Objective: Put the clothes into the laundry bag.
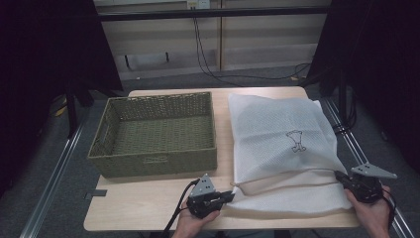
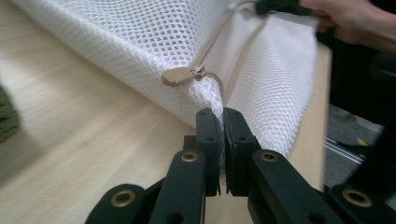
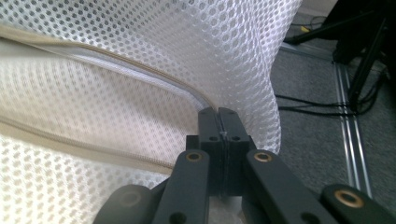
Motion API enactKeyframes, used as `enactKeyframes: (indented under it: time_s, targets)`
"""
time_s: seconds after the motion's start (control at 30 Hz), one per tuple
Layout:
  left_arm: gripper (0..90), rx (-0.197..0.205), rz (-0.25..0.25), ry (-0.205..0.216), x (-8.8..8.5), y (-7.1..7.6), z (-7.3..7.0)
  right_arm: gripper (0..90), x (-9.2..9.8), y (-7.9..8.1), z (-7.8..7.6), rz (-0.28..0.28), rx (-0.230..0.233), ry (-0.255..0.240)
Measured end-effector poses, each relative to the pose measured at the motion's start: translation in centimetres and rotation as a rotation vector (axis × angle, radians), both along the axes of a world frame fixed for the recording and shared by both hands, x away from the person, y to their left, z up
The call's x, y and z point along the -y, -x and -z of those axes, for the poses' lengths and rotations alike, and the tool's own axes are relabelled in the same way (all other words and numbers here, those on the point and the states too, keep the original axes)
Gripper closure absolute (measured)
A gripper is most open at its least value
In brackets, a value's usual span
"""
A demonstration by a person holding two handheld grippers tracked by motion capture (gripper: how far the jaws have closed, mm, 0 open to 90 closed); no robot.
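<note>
Both the left gripper (image 2: 221,116) and right gripper (image 3: 218,116) are clamped on thin edges of the mesh bag (image 1: 280,134); uneven pulling risks the mesh slipping free; a snag at the zipper pull (image 2: 180,76) seems possible.

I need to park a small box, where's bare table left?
Free: the front-left strip of table between the woven basket and the near edge, left of the left gripper. The mesh bag covers the right half, crowded by both grippers.
</note>
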State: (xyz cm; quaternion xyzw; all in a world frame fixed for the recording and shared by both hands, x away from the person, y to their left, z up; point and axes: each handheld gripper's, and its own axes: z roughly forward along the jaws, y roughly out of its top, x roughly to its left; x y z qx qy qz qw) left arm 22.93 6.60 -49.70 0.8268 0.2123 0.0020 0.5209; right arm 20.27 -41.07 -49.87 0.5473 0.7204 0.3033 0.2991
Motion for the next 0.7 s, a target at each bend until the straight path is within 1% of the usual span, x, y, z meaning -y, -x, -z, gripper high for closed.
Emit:
enactKeyframes:
  time_s: [0.03, 0.07, 0.1, 0.17, 0.23, 0.27, 0.3, 0.37, 0.4, 0.47, 0.5, 0.53, 0.57, 0.6, 0.63, 0.67, 0.7]
  targets:
    - [84.4, 0.009, 0.007, -0.001, 0.0, 0.0, -0.2, 90.0, -0.1, 0.1, -0.1, -0.008, 0.007, -0.006]
    - [82.5, 0.022, 0.004, 0.006, -0.1, -0.1, -0.5, 90.0, -0.3, 0.1, -0.2, -0.008, 0.017, -0.012]
    - [79.0, 0.029, -0.007, 0.021, -0.2, -0.2, -0.7, 90.0, -0.4, 0.2, -0.3, -0.013, 0.018, -0.018]
    - [73.8, 0.055, -0.006, 0.02, -0.5, -0.5, -1.4, 90.0, -0.6, 0.2, -0.5, -0.03, 0.033, -0.028]
    - [69.5, 0.08, 0.005, 0.008, -0.5, -0.8, -2.0, 90.0, -0.7, 0.2, -0.7, -0.038, 0.039, -0.043]
    - [68.7, 0.087, 0.0, 0.012, -0.5, -0.9, -2.3, 90.0, -0.8, 0.2, -0.8, -0.04, 0.037, -0.046]
    - [67.9, 0.096, 0.008, 0.021, -0.4, -1.0, -2.6, 90.0, -0.9, 0.2, -0.9, -0.048, 0.038, -0.046]
    - [65.9, 0.118, 0.015, 0.008, -0.1, -1.3, -3.2, 90.0, -1.0, 0.2, -1.1, -0.054, 0.044, -0.05]
    - [65.0, 0.12, 0.018, 0.016, 0.0, -1.4, -3.4, 90.0, -1.0, 0.3, -1.2, -0.055, 0.041, -0.056]
    - [63.0, 0.128, 0.004, 0.022, -0.1, -1.8, -3.9, 90.0, -1.0, 0.4, -1.4, -0.065, 0.046, -0.06]
    - [59.5, 0.131, -0.008, 0.022, -0.2, -1.8, -4.1, 90.0, -0.9, 0.4, -1.5, -0.069, 0.049, -0.063]
    - [57.6, 0.135, -0.014, 0.011, -0.5, -1.9, -4.3, 90.0, -0.9, 0.5, -1.5, -0.075, 0.046, -0.067]
    - [57.5, 0.131, -0.01, 0.031, -0.7, -1.9, -4.3, 89.9, -0.9, 0.6, -1.5, -0.076, 0.044, -0.073]
    - [58.2, 0.134, -0.005, 0.037, -0.9, -2.0, -4.2, 89.7, -0.8, 0.7, -1.4, -0.083, 0.047, -0.071]
    - [59.4, 0.136, -0.011, 0.035, -0.9, -2.0, -4.2, 89.6, -0.8, 0.8, -1.4, -0.088, 0.041, -0.077]
    - [62.5, 0.135, -0.009, 0.04, -0.8, -2.2, -4.1, 89.2, -0.8, 0.9, -1.3, -0.092, 0.041, -0.076]
    - [64.1, 0.134, 0.004, 0.045, -0.5, -2.4, -3.9, 88.2, -0.8, 1.0, -1.2, -0.092, 0.04, -0.084]
